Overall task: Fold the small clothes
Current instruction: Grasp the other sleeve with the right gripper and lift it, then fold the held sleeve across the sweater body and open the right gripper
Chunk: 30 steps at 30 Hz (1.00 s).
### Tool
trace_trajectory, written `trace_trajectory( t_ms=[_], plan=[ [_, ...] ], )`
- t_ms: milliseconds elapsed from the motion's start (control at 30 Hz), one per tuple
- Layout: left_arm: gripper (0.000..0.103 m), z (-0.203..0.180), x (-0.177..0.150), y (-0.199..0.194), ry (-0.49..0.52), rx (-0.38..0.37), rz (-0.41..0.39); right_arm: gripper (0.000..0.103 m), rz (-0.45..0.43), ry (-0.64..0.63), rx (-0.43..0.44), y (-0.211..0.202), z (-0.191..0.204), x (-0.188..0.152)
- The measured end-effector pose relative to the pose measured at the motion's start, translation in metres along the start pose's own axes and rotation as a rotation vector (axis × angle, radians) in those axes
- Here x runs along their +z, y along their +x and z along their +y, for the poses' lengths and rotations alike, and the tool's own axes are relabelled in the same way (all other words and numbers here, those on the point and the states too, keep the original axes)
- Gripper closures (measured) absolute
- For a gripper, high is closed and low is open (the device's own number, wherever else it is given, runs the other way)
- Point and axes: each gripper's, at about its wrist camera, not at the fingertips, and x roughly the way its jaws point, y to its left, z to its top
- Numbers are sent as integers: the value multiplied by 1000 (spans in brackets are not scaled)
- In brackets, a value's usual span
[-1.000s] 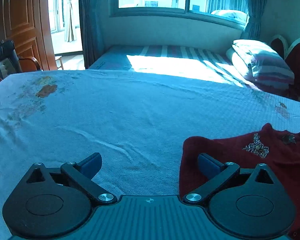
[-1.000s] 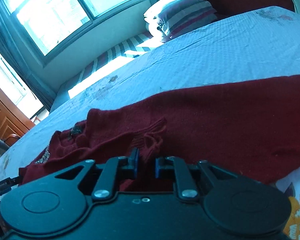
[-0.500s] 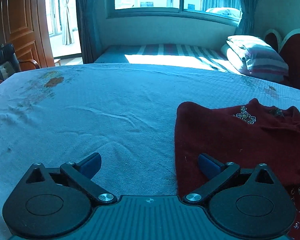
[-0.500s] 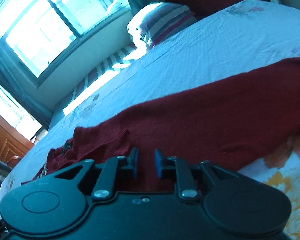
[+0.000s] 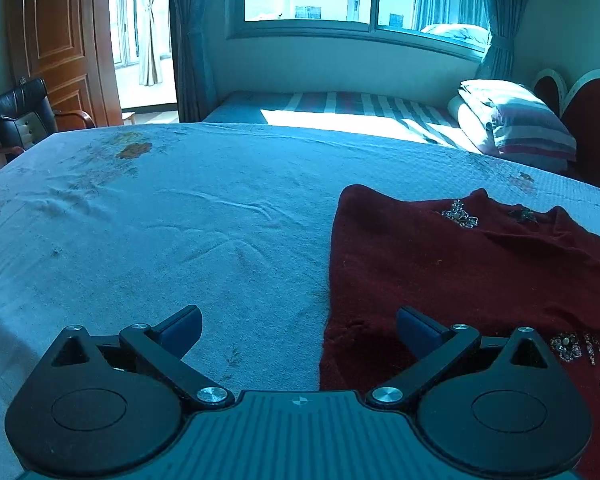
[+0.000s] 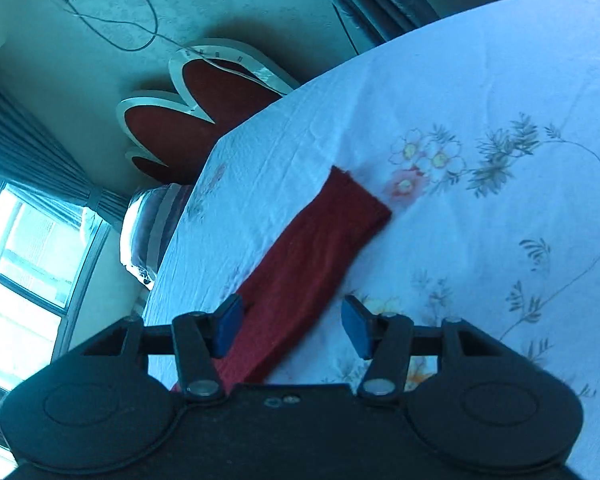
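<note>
Released from the right gripper (image 6: 290,326), whose jaws were pinched on the knit a second ago and now stand spread, the red sweater's sleeve (image 6: 324,248) lies stretched toward 1 o'clock on the floral bedsheet (image 6: 500,100). At the left gripper (image 5: 298,330), also spread and empty, the sweater (image 5: 460,264) body sits at 2 o'clock. This looks like the laying-out step; next, the sleeve likely needs gripping and folding across the body.
</note>
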Motion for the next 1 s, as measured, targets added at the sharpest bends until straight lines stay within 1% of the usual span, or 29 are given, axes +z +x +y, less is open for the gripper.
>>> trace_trajectory(
  t_ms=[33, 67, 133, 200, 233, 267, 367, 467, 500, 533, 600, 667, 700, 733, 767, 833, 933, 1000],
  plan=[
    [1, -4, 0, -2, -2, 5, 1, 48, 18, 23, 9, 4, -6, 2],
    [1, -7, 0, -4, -7, 7, 1, 52, 43, 45, 17, 12, -12, 3],
    [1, -15, 1, -9, -11, 13, 0, 54, 58, 55, 59, 21, -17, 4],
    [1, -22, 2, -15, -11, 17, -10, 55, 73, 57, 86, 30, -16, 7],
    [1, -25, 3, -17, -10, 21, -14, 57, 83, 65, 102, 35, -15, 9],
    [1, -28, 4, -21, -12, 22, -18, 58, 94, 64, 109, 40, -13, 10],
    [1, -31, 7, -28, -18, 26, -27, 57, 122, 52, 145, 55, -3, 14],
    [1, -28, 9, -33, -26, 44, -35, 57, 101, 28, 163, 54, 5, 20],
    [1, -26, 9, -34, -32, 47, -36, 58, 99, 14, 135, 55, 5, 21],
    [1, -22, 9, -36, -39, 49, -36, 66, 98, 17, 116, 55, 2, 20],
    [1, -16, 8, -38, -42, 59, -35, 75, 86, 54, 114, 54, -7, 21],
    [1, -4, 6, -37, -51, 70, -25, 83, 83, 63, 106, 57, -10, 25],
    [1, 2, 5, -37, -58, 81, -18, 92, 87, 53, 83, 58, -8, 26],
    [1, 9, 3, -36, -66, 92, -10, 94, 87, 25, 46, 58, -3, 27],
    [1, 18, 1, -36, -78, 102, -3, 95, 80, -10, 31, 57, 4, 27],
    [1, 35, -3, -35, -96, 122, 10, 95, 67, -50, 39, 51, 18, 24],
    [1, 66, -12, -32, -96, 168, 34, 95, 43, -152, 60, 38, 52, 13],
    [1, 89, -18, -32, -104, 186, 45, 95, 38, -241, 75, 31, 85, -2]
  ],
)
